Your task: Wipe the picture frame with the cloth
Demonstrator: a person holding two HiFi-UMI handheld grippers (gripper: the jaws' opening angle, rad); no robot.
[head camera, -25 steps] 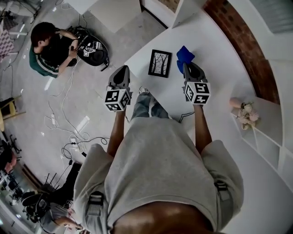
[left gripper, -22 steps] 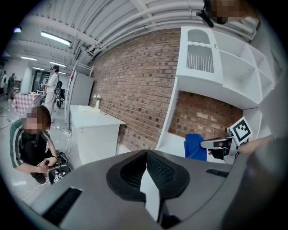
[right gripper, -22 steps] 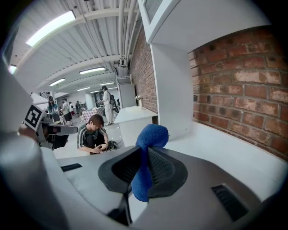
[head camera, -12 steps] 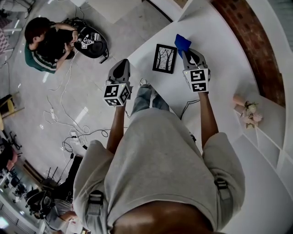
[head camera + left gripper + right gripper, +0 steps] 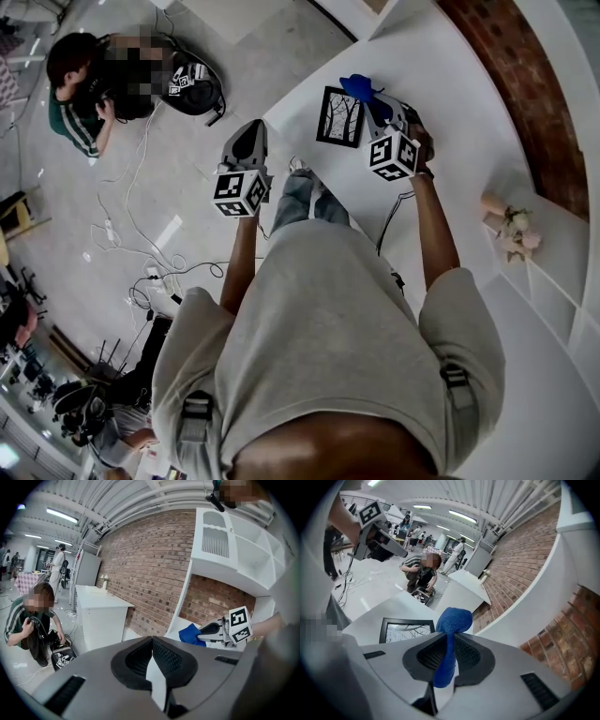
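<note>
Right hand-held gripper [image 5: 449, 651] clenches the blue cloth [image 5: 453, 618] just beside the picture frame [image 5: 338, 117], which lies flat on the worktop [image 5: 450, 122]. Left hand-held gripper [image 5: 152, 656], closed on nothing, hangs well apart from the frame; unsteadied, the frame may slide edgeward under wiping

A blue cloth [image 5: 449, 639], bunched into a soft roll, is clamped between the jaws of the right gripper [image 5: 447, 656]. Its rounded end bulges out past the tips and a tail hangs back between the pads. A black picture frame [image 5: 407, 629] showing bare trees on a pale ground lies flat and face up, just ahead and left of the gripper's tips. Whether cloth and frame touch cannot be told.
</note>
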